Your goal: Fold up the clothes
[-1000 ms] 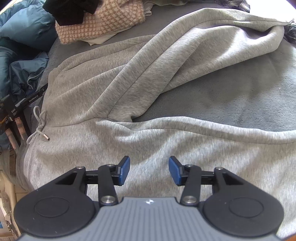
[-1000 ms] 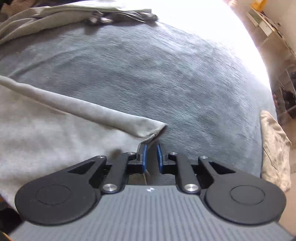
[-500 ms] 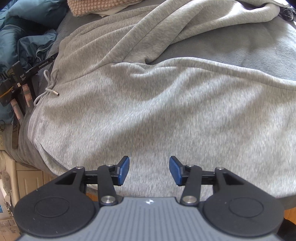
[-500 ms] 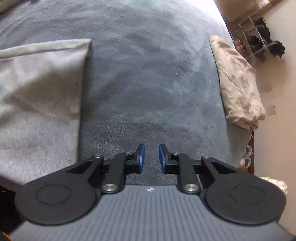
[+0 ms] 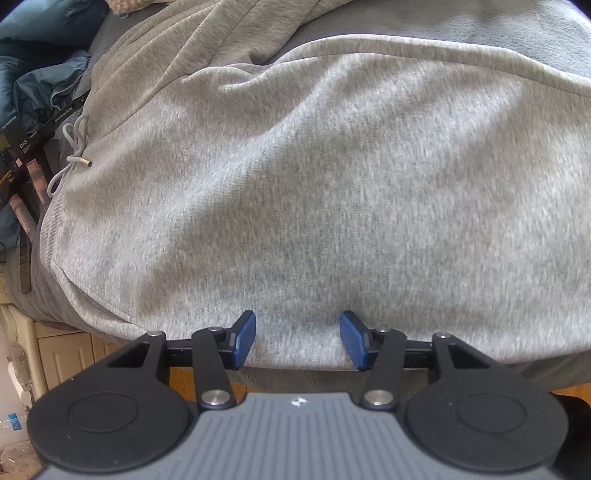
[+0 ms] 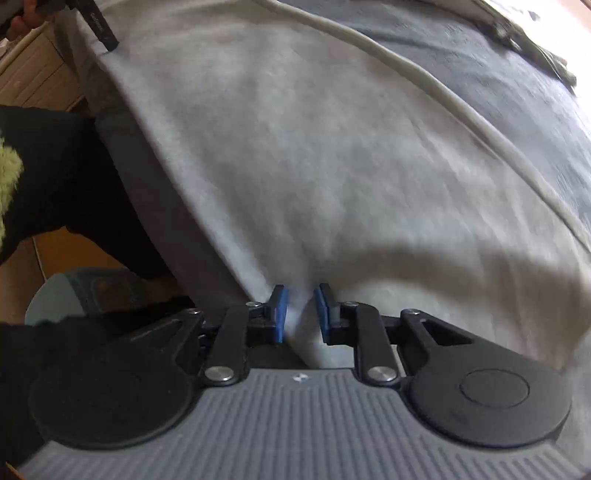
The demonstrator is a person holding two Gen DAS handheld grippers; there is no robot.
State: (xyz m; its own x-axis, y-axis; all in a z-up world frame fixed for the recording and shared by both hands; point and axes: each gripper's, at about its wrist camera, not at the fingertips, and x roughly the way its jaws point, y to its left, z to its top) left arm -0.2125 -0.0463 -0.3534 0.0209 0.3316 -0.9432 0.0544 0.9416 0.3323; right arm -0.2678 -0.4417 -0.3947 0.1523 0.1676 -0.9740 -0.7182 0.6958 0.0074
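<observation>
A light grey fleece garment (image 5: pixel 314 192) with a drawstring (image 5: pixel 75 147) lies spread on the dark grey bed (image 5: pixel 535 29). One part of it is folded over at the back. My left gripper (image 5: pixel 297 339) points down over the garment's near hem. Its jaws are opening, with only flat cloth beneath them. In the blurred right wrist view, my right gripper (image 6: pixel 299 314) hovers at the garment's (image 6: pixel 332 166) near left edge. Its blue pads (image 6: pixel 279 310) stand a narrow gap apart. A ridge of grey cloth shows in the gap, and the pads do not visibly press on it.
A blue jacket (image 5: pixel 44 85), black boxes (image 5: pixel 26 147) and a checked pink cloth (image 5: pixel 123 5) lie beside the bed at the left. Wooden floor (image 5: pixel 184 373) shows past the bed's near edge. A person's black clothing (image 6: pixel 55 177) fills the right wrist view's left side.
The left gripper drew back to the garment's near hem and its jaws widened. The right gripper let go of the garment's corner, swung across the bare bed and came over the garment's edge.
</observation>
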